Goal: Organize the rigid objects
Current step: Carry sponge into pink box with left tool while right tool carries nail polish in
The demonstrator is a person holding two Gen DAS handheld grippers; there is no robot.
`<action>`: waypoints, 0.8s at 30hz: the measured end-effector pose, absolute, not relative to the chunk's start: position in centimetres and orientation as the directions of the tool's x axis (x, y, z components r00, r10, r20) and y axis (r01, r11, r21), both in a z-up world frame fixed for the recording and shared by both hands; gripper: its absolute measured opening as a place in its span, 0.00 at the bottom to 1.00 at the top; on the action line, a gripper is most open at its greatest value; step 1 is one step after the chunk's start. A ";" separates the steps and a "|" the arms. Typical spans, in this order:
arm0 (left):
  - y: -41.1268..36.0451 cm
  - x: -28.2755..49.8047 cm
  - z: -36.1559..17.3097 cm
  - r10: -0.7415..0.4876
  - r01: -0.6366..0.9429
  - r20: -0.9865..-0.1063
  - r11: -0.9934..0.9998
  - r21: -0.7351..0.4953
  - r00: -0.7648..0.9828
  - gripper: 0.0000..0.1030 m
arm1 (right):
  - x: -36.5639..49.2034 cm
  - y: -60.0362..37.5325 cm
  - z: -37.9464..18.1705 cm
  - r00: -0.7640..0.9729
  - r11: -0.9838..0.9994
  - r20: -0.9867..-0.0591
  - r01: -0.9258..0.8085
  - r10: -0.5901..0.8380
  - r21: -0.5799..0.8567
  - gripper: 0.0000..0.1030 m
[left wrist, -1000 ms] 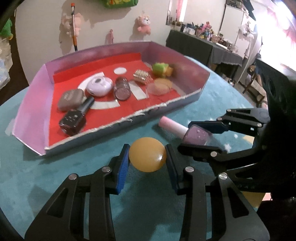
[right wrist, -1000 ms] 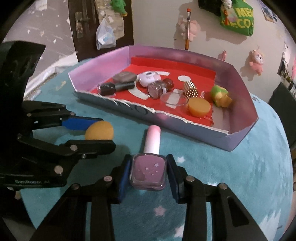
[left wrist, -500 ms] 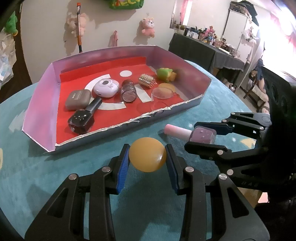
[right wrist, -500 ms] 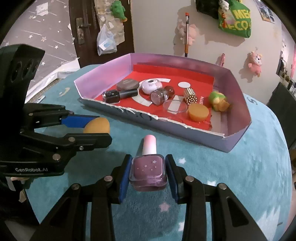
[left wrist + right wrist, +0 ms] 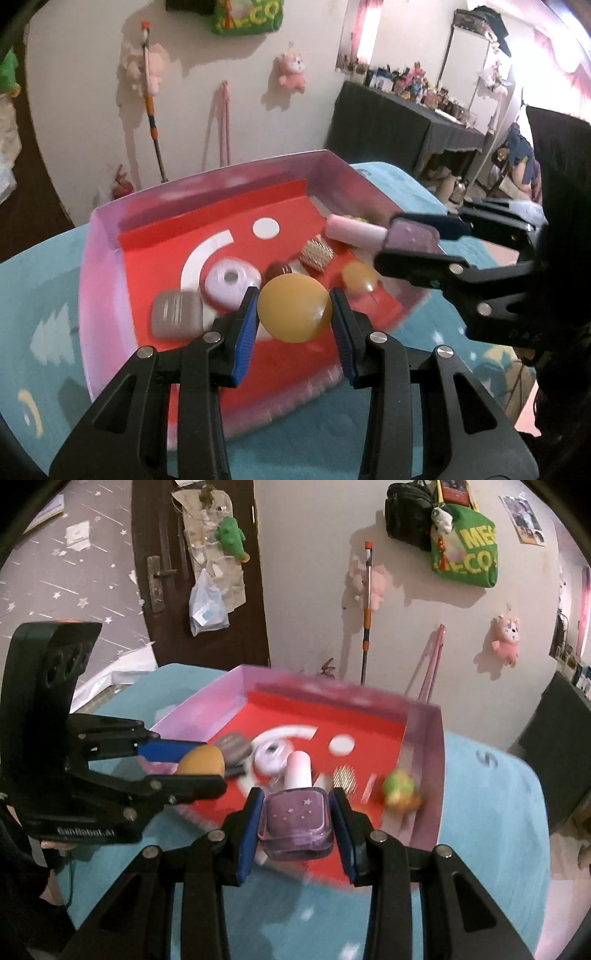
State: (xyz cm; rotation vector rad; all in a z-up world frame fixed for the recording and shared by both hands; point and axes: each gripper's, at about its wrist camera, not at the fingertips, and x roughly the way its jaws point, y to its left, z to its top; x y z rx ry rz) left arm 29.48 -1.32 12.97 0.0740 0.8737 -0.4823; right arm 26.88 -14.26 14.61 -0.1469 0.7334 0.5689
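Note:
My left gripper [image 5: 294, 313] is shut on a round amber disc [image 5: 294, 309] and holds it in the air over the front of the red-floored tray [image 5: 103, 254]. My right gripper [image 5: 296, 814] is shut on a purple nail polish bottle [image 5: 295, 814] with a pink cap, held above the tray's [image 5: 424, 738] front part. In the left wrist view the right gripper [image 5: 417, 242] and its bottle [image 5: 410, 236] hang over the tray's right side. In the right wrist view the left gripper [image 5: 184, 757] holds the disc [image 5: 201, 762] at the tray's left.
In the tray lie a grey compact [image 5: 177, 314], a white round case [image 5: 231, 282], a gold ribbed piece [image 5: 316, 253], another amber disc [image 5: 358, 277] and a green-yellow toy [image 5: 400, 790]. The tray sits on a teal cloth [image 5: 44, 295]. A dark table [image 5: 399, 125] stands behind.
Both grippers have lifted their objects off the teal cloth and moved forward over the tray. The tray now looks larger and closer in both views.

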 end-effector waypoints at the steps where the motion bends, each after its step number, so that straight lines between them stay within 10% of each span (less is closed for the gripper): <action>1: -1.5 30.5 12.8 -0.374 0.438 -0.762 0.889 -0.132 0.529 0.35 | 28.1 -14.1 14.7 0.596 0.840 -0.677 -0.539 0.432 0.062 0.38; 24: -4.0 42.5 6.8 -0.298 0.426 -0.895 0.894 -0.140 0.331 0.35 | 44.3 -11.7 8.6 0.337 0.879 -0.909 -0.473 0.247 0.064 0.38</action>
